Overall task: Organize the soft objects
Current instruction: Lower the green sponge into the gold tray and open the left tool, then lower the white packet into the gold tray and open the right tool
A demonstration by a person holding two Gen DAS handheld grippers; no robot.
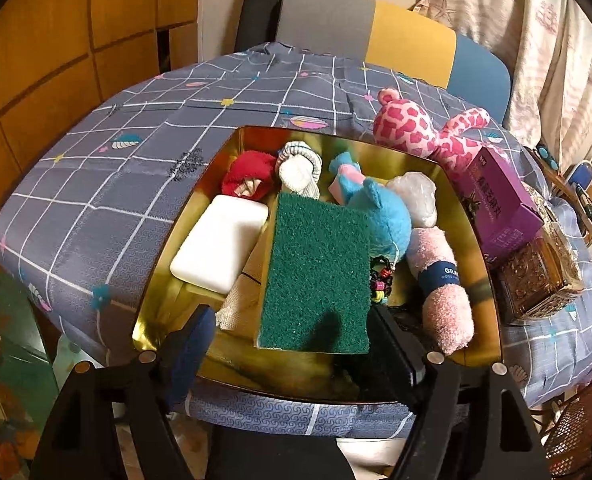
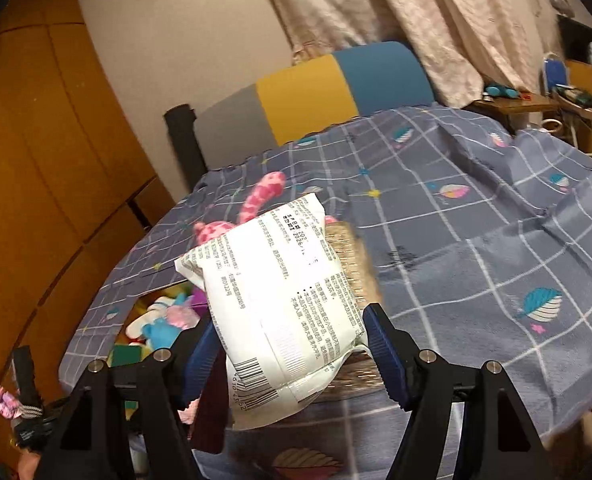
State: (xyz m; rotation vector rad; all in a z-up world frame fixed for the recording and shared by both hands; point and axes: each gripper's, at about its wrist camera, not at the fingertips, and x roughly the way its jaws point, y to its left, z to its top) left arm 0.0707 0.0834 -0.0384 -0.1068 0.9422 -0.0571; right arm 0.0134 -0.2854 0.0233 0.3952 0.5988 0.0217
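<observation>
Several soft things in gold tray (image 1: 492, 280), green sponge (image 1: 316, 276) uppermost.

1. L gripper (image 1: 292, 344): fingers spread wide, nothing between pads, tilted down from above.
2. R gripper (image 2: 292, 344): jaws wide but closed onto a white packet (image 2: 280, 304), one pad each side, packet lifted, pointing fwd and slightly down.

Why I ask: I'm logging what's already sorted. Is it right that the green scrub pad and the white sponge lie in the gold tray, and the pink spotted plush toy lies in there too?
Not quite. The left wrist view shows the pink spotted plush toy lying outside the gold tray, on the checked cloth past its far right corner. The green scrub pad and white sponge do lie in the tray.
</observation>
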